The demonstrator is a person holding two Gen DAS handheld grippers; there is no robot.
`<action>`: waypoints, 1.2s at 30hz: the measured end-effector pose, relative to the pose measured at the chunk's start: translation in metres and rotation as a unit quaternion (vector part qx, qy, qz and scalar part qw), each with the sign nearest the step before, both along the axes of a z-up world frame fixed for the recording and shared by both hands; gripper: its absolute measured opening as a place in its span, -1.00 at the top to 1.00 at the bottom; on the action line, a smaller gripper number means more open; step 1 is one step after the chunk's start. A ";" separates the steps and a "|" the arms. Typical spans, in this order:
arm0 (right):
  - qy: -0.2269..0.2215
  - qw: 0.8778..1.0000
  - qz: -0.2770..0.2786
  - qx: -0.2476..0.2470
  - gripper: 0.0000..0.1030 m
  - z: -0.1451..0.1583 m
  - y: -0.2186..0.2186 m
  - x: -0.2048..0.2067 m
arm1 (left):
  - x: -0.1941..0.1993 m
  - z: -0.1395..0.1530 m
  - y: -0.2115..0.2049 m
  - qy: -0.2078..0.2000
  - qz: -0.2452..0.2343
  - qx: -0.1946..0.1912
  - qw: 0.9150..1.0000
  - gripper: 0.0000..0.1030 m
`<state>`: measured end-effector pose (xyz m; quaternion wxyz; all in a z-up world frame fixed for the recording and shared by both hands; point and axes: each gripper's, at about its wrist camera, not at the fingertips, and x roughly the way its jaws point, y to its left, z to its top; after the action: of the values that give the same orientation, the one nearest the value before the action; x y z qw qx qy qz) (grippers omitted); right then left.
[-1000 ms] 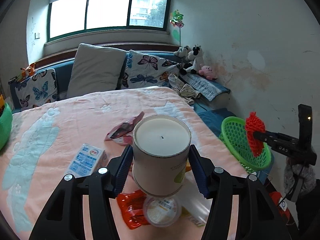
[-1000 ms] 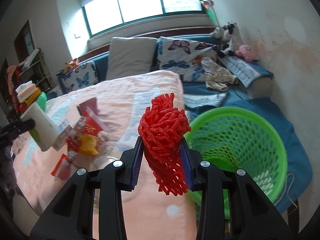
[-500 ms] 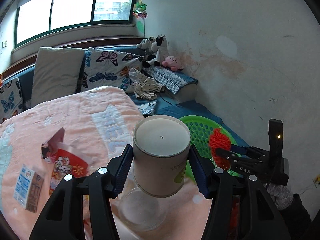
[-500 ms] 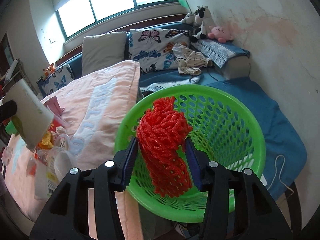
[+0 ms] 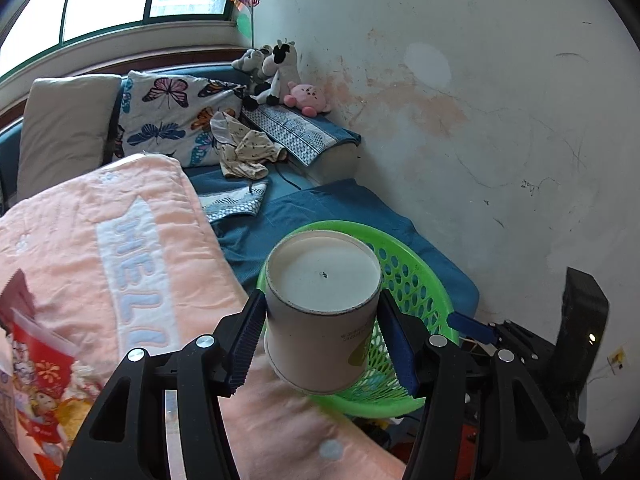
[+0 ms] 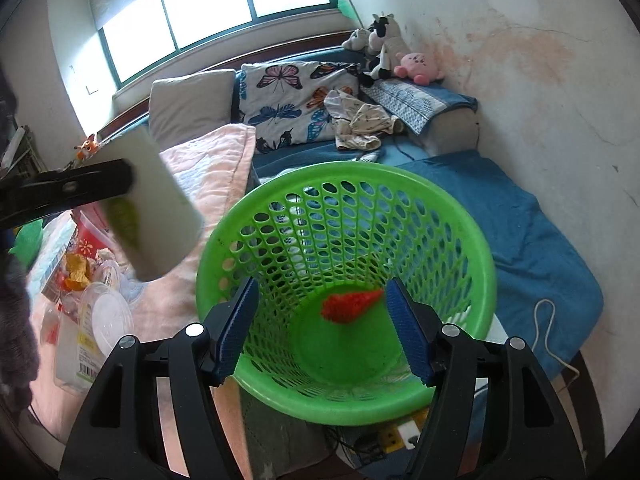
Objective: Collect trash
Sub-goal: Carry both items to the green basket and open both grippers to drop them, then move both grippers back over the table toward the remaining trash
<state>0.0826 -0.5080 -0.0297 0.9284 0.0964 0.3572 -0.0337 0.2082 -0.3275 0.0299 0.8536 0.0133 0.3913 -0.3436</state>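
The left gripper [image 5: 322, 330] clamps its fingers on a white paper cup [image 5: 320, 312] beside the green basket [image 6: 486, 276] rim. The right gripper [image 6: 320, 316] is opening its fingers over the basket (nothing between them); the red mesh [image 6: 348, 306] lies at the bottom.

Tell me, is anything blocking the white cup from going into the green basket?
Nothing visible blocks it. The white paper cup, held in the left gripper, hangs near the green basket's open rim. Inside lies only the red foam net, just dropped as the right gripper opens.
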 end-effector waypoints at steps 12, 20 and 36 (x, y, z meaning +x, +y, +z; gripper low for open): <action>-0.005 1.000 -0.019 0.006 -0.32 -0.001 -0.014 -0.018 | 0.006 -0.017 -0.027 0.024 -0.017 -0.002 1.000 -0.29; -0.015 1.000 -0.003 0.013 -0.33 0.007 0.005 -0.026 | -0.009 0.000 0.006 0.010 -0.001 -0.002 1.000 -0.31; -0.033 0.995 0.091 0.021 -0.42 0.017 0.105 -0.024 | -0.046 0.029 0.162 -0.031 0.133 0.020 0.990 -0.32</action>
<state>0.0587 -0.4034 -0.0124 0.9367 0.0842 0.3343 0.0616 0.1626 -0.1654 0.0590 0.9030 -0.0111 0.3697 -0.2185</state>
